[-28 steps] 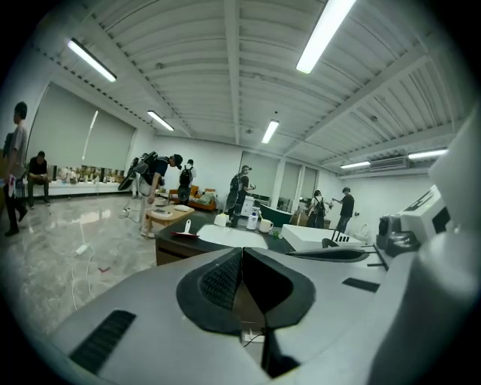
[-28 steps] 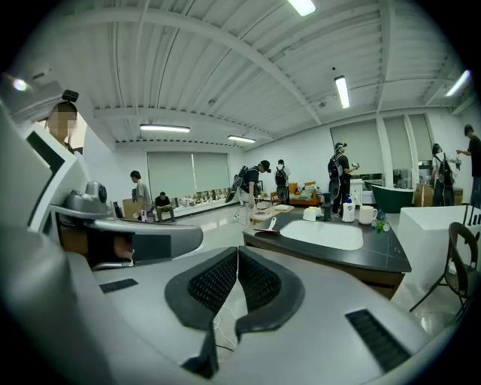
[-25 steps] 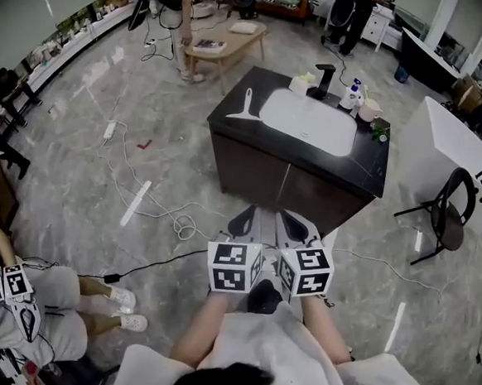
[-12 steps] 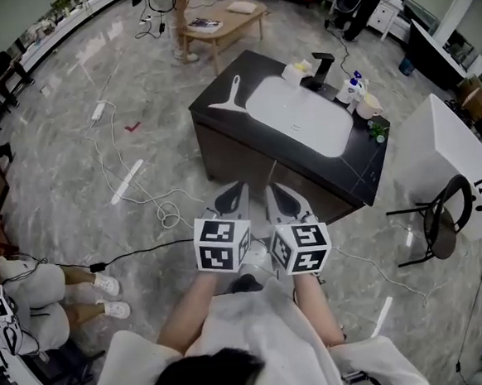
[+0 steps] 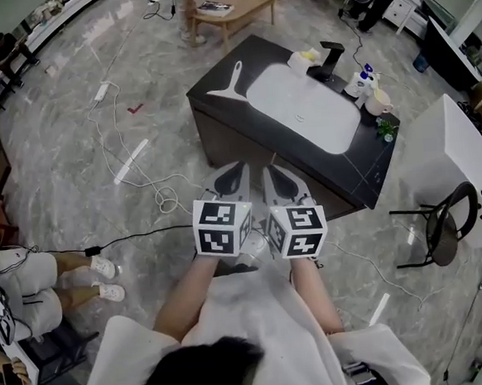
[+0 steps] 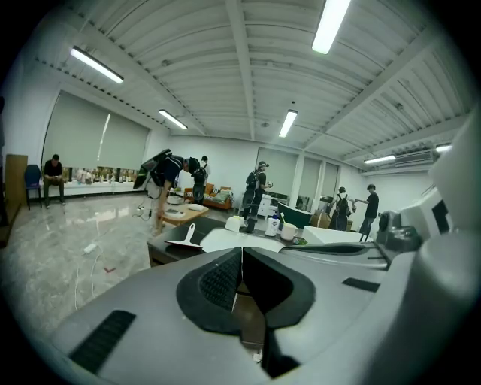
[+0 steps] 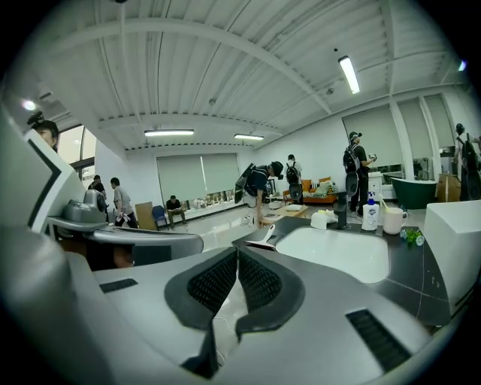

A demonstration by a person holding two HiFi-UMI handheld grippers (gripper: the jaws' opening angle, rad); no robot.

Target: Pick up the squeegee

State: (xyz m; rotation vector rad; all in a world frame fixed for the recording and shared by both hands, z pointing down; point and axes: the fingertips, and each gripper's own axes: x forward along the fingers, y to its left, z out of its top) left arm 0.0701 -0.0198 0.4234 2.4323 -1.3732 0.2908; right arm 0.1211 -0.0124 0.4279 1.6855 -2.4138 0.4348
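Head view: squeegee (image 5: 231, 82) well beyond left claw (image 5: 233, 173), right claw (image 5: 274, 175); both closed, empty.

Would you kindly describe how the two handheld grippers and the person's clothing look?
The left gripper and right gripper match: pale grey moulded jaws lined with black textured pads, each carrying a white cube printed with black square markers. The person wears a white short-sleeved top.
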